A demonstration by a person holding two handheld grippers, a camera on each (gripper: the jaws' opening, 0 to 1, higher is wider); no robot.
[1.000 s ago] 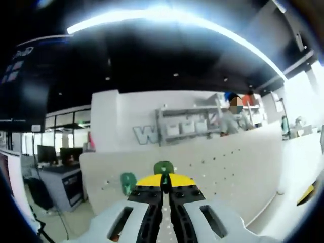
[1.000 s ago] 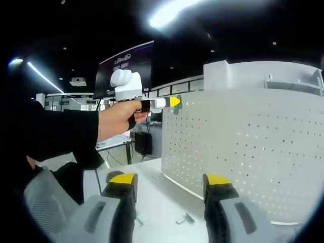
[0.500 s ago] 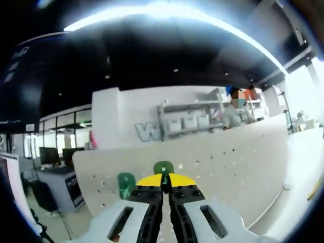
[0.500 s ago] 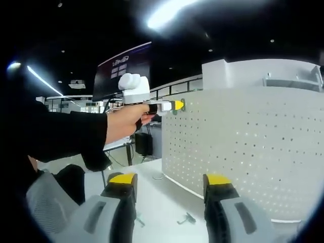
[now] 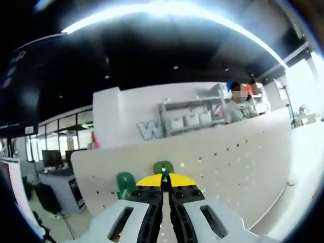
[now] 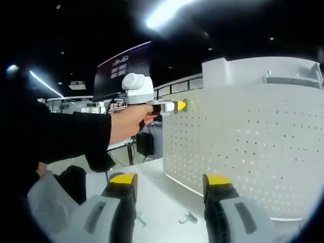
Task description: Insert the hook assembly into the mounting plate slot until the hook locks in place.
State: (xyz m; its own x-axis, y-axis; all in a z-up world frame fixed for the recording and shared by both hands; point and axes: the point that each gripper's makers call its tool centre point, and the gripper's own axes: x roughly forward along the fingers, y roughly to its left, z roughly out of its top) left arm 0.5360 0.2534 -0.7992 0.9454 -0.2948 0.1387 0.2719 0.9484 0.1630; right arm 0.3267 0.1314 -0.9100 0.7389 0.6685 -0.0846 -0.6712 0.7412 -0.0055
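Low in the left gripper view, a green plastic hook (image 5: 163, 167) is pinched by the closed left gripper (image 5: 163, 183) against the white perforated pegboard plate (image 5: 238, 162); locking is judged unfinished. The right gripper (image 6: 170, 183) is held spread, empty.

My left tongs (image 5: 163, 178) press closed over a green hook (image 5: 163, 167), hiding all but its top. The pegboard (image 6: 243, 147) runs out past the right gripper view's edge. A small part on the tabletop (image 6: 157, 202) is too tiny to identify.

The upright pegboard (image 6: 243, 142) blocks ahead; table (image 6: 157, 202) beneath lies open.
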